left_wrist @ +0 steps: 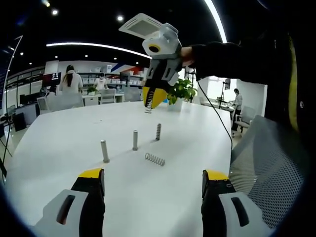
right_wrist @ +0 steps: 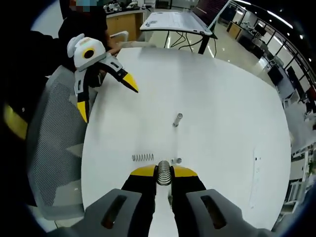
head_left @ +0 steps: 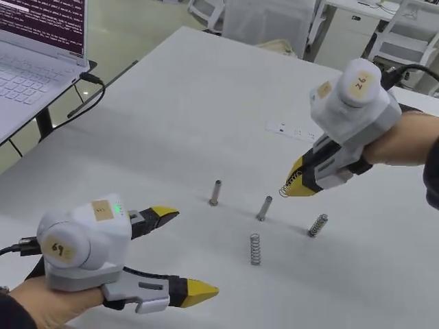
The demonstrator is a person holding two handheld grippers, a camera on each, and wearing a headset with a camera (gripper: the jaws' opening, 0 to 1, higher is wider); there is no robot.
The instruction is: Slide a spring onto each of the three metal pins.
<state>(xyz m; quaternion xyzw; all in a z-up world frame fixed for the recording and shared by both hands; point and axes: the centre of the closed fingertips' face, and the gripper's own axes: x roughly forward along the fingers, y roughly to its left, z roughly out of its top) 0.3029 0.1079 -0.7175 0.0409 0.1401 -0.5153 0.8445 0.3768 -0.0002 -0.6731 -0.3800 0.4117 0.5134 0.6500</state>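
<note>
1. Head view: the left gripper [head_left: 184,252], lower left, has its jaws spread wide with nothing between them. The right gripper [head_left: 293,186], right of centre, pinches the held spring [head_left: 289,184], a thin steel coil, above the white table [head_left: 171,123]. The first bare pin [head_left: 215,192] and second bare pin [head_left: 264,208] stand upright mid-frame. The seated spring [head_left: 317,225] stands just right of them, and the loose spring [head_left: 255,249] lies flat below.
2. Left gripper view: the loose spring lies at centre, with the pins behind it.
3. Right gripper view: the jaws are clamped on the held spring, bottom centre.
</note>
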